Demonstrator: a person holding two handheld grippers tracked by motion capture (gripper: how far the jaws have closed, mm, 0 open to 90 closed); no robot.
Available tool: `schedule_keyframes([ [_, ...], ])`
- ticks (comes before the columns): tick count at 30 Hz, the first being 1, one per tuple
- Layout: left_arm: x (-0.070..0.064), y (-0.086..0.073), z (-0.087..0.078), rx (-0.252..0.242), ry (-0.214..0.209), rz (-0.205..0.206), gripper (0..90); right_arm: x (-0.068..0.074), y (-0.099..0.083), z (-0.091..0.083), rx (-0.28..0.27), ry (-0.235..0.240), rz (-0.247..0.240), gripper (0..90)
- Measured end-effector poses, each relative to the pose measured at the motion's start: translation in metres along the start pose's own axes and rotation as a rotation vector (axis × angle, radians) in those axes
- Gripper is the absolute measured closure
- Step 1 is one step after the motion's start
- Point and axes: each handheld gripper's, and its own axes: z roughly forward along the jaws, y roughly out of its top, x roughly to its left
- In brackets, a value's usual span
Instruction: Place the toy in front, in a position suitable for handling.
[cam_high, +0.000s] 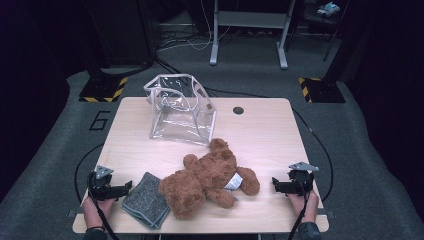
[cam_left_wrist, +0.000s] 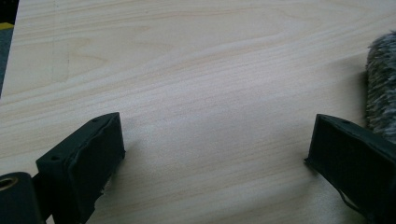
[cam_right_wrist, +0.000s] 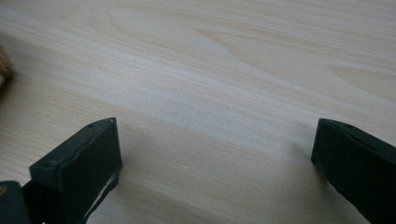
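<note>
A brown teddy bear (cam_high: 207, 179) lies on its back across the near middle of the wooden table (cam_high: 260, 135). A folded grey cloth (cam_high: 146, 200) rests just left of it, and its fuzzy edge (cam_left_wrist: 382, 88) shows in the left gripper view. A clear plastic bag (cam_high: 181, 109) with a white rim stands open at the back left. My left gripper (cam_high: 125, 189) rests on the table left of the cloth, open, with bare wood between its jaws (cam_left_wrist: 215, 154). My right gripper (cam_high: 276, 184) rests right of the bear's foot, open over bare wood (cam_right_wrist: 215, 154).
A dark round grommet hole (cam_high: 238, 110) sits near the table's far edge. Beyond the table lie grey carpet, cables and the white legs of another desk (cam_high: 215, 45). Hazard-striped stand bases (cam_high: 105, 90) flank the far corners.
</note>
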Motion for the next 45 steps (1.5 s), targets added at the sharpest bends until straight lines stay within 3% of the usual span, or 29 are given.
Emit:
schedule_keyframes([
  [19,0.0,0.0,0.0,0.0,0.001,-0.004,3.3,0.0,0.0,0.0,-0.002,0.001,-0.002,1.3],
  [21,0.0,0.001,0.0,0.004,0.002,-0.002,3.3,0.0,0.0,0.0,-0.001,0.002,-0.002,1.3],
  [22,0.001,0.004,-0.001,0.04,-0.004,-0.002,3.3,0.0,0.0,0.0,-0.001,0.002,-0.003,1.3],
  [24,0.003,0.007,-0.003,0.058,-0.02,-0.018,3.7,0.0,0.0,0.0,-0.001,0.002,-0.002,1.3],
  [26,0.004,0.008,-0.004,0.052,-0.036,-0.029,4.5,0.0,0.0,0.0,-0.001,0.002,-0.002,1.3],
  [27,0.006,0.014,-0.01,0.023,-0.069,-0.06,4.8,0.0,0.0,0.0,-0.002,0.002,-0.002,1.3],
  [30,0.005,0.022,-0.016,0.017,-0.092,-0.059,5.1,0.0,0.0,0.0,-0.002,0.002,-0.002,1.3],
  [31,0.003,0.032,-0.02,0.01,-0.103,-0.045,5.1,0.0,0.0,0.0,-0.002,0.002,-0.002,1.3],
  [35,-0.001,0.046,-0.023,0.012,-0.125,-0.022,5.0,0.0,0.0,0.0,-0.002,0.002,-0.003,1.3],
  [36,-0.005,0.057,-0.024,0.019,-0.14,0.002,5.1,0.0,0.0,0.0,-0.002,0.002,-0.002,1.3],
  [42,-0.01,0.078,-0.024,0.01,-0.164,0.027,5.8,0.0,0.0,0.0,-0.005,-0.001,0.002,1.4],
  [45,-0.014,0.098,-0.021,-0.01,-0.196,0.043,6.6,0.0,0.0,0.0,-0.004,0.001,-0.003,1.4],
])
